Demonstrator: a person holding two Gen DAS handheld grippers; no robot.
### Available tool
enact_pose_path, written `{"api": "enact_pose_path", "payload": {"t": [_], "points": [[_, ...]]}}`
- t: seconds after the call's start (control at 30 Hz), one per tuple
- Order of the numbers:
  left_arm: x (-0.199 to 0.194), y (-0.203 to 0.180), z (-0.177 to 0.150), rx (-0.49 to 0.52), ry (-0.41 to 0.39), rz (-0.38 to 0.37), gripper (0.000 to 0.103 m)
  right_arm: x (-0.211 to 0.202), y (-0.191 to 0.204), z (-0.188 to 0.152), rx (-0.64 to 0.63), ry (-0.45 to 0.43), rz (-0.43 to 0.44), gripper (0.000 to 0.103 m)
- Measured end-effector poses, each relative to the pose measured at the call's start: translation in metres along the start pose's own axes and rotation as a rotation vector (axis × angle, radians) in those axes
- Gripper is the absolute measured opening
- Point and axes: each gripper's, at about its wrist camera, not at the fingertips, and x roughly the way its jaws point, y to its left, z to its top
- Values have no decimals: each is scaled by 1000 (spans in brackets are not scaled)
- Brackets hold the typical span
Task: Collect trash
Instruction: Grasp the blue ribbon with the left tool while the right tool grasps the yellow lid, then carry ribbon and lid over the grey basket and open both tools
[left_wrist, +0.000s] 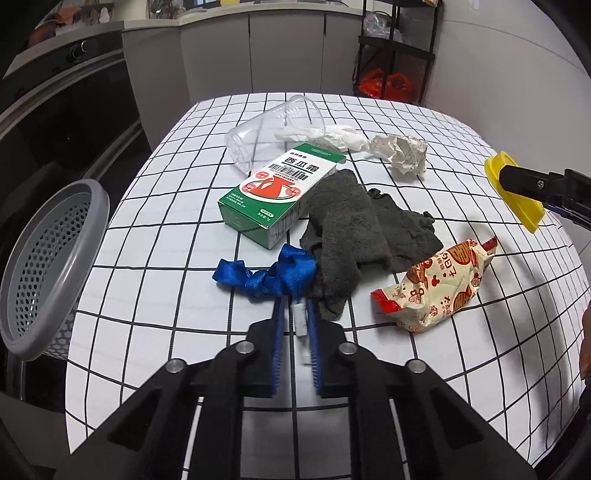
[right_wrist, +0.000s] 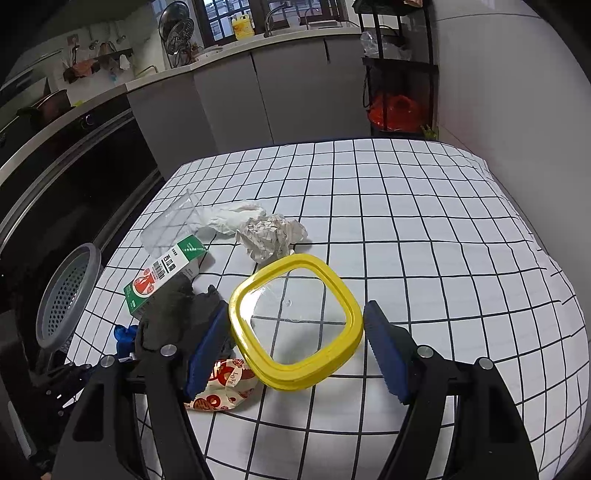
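The left gripper (left_wrist: 295, 306) is clenched on the blue strap (left_wrist: 266, 275), which lies on the table (left_wrist: 155, 236) against the grey cloth (left_wrist: 354, 229). The right gripper (right_wrist: 295, 332) holds the yellow lid (right_wrist: 295, 321). The pickup seems done; next probably comes lifting the strap toward the basket (left_wrist: 48, 269) at the table's edge.

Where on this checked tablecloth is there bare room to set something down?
The far right stretch of the checked tablecloth, beyond the yellow-rimmed clear lid, is bare. It is crowded on the left, around the green-and-white carton, dark grey rag and crumpled paper ball.
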Motion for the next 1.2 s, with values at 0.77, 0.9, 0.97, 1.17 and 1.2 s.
{"api": "enact_pose_path", "payload": {"t": [0.77,0.9,0.97,1.17,1.2], "points": [[-117,88,34,-69,-223,132,7,-23,78,-3,-117,-42,128,71],[-130,125,40,-98,-249,202,7,-24,126,-7,-190,-45,181,71],[-133,144,42,-110,-259,240,7,-23,149,-7,-214,-45,215,71],[-133,210,45,-174,-251,327,7,-7,220,-4,-273,-33,316,71],[-132,219,45,-182,-246,333,7,-3,230,-3,-281,-29,329,71]]}}
